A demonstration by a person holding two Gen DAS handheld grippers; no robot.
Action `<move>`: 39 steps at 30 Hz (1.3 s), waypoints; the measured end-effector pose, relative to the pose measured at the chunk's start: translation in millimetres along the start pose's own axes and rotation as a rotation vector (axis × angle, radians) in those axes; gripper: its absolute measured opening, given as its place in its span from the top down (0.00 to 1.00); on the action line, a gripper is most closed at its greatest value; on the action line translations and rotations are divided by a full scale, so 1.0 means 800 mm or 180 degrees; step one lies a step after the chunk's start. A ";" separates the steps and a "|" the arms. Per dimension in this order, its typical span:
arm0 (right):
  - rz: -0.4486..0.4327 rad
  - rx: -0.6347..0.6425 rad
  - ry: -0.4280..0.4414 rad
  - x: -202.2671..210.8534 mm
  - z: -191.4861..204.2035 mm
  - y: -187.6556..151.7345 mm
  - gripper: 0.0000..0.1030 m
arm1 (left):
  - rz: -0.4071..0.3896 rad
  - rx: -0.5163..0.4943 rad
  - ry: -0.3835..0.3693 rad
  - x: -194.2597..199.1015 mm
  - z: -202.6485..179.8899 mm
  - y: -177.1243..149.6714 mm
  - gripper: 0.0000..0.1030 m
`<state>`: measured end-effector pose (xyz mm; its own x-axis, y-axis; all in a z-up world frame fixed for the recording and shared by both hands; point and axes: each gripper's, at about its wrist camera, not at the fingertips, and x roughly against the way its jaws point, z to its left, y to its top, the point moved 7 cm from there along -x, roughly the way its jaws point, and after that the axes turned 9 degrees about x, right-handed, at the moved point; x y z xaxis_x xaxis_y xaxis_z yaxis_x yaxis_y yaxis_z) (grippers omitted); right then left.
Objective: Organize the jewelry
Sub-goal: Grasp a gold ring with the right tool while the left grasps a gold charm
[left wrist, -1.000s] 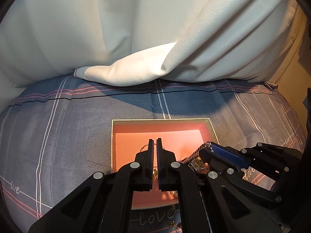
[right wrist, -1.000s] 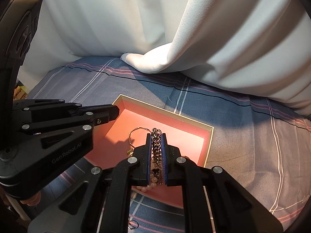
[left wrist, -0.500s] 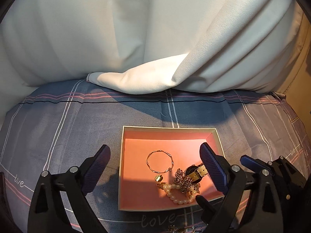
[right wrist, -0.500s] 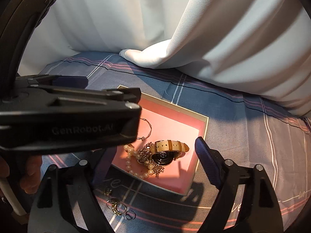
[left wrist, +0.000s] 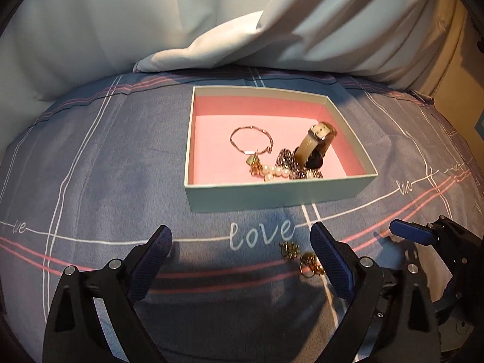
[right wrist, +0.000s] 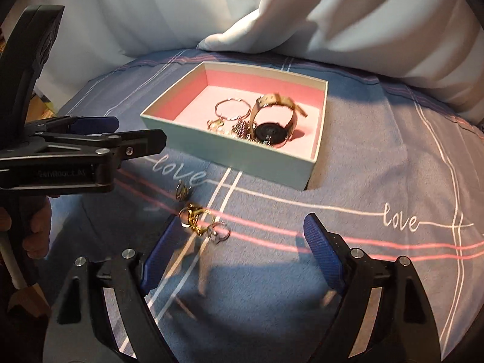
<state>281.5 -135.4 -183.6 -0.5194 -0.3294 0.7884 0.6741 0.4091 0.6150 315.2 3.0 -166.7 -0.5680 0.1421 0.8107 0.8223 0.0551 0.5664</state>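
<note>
A pale box with a pink lining (left wrist: 272, 192) (right wrist: 224, 148) sits on the blue checked sheet. Inside lie a thin bangle (left wrist: 250, 139) (right wrist: 232, 109), a beige-strapped watch (left wrist: 314, 148) (right wrist: 272, 124), a pearl string (left wrist: 273, 173) and a chain. Loose gold earrings and rings (left wrist: 304, 258) (right wrist: 199, 219) lie on the sheet in front of the box. My left gripper (left wrist: 242, 248) stands open over the sheet with nothing between its fingers; the small pieces lie by its right finger. My right gripper (right wrist: 242, 245) is open too, with the rings just inside its left finger.
A white curtain (left wrist: 211, 30) (right wrist: 302, 15) hangs behind the box, its hem resting on the sheet. The left gripper's body (right wrist: 75, 151) fills the left of the right wrist view, with a hand (right wrist: 36, 230) below it. The right gripper (left wrist: 429, 242) shows at the left wrist view's right edge.
Both grippers opened, dropping the chain and other jewelry into the box. Both then drew back toward me and down, so the box now lies farther off and the loose rings are close.
</note>
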 end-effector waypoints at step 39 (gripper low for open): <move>-0.0134 0.0175 0.0036 -0.010 0.010 0.031 0.80 | 0.0046 -0.0214 -0.0106 -0.014 -0.024 -0.003 0.84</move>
<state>298.0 -115.9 -174.4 -0.5407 -0.3568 0.7618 0.6216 0.4407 0.6476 318.8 -17.9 -174.0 -0.5536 0.1752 0.8142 0.8255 -0.0137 0.5642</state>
